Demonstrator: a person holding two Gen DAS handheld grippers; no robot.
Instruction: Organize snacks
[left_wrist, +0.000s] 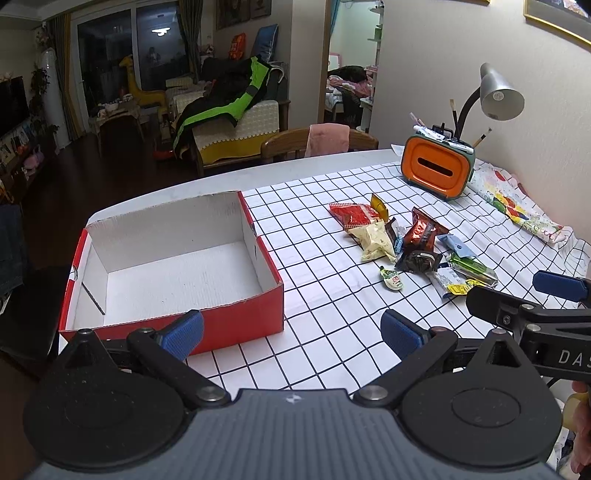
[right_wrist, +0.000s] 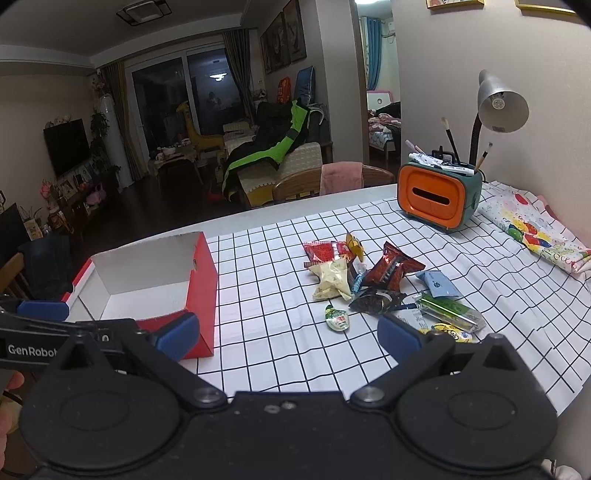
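An open red box (left_wrist: 236, 314) with a white, empty inside stands on the left of the checked tablecloth; it also shows in the right wrist view (right_wrist: 201, 291). A pile of snack packets (left_wrist: 410, 243) lies to its right, also in the right wrist view (right_wrist: 380, 288): red, cream, brown, blue and green wrappers, and a small green sachet (right_wrist: 337, 316). My left gripper (left_wrist: 291, 330) is open and empty, just in front of the box's near right corner. My right gripper (right_wrist: 288, 334) is open and empty, in front of the pile.
An orange and green pen holder (left_wrist: 437, 171) and a grey desk lamp (left_wrist: 496, 94) stand at the back right. A folded colourful cloth (left_wrist: 517, 201) lies along the right side. A wooden chair (left_wrist: 317, 142) stands behind the table.
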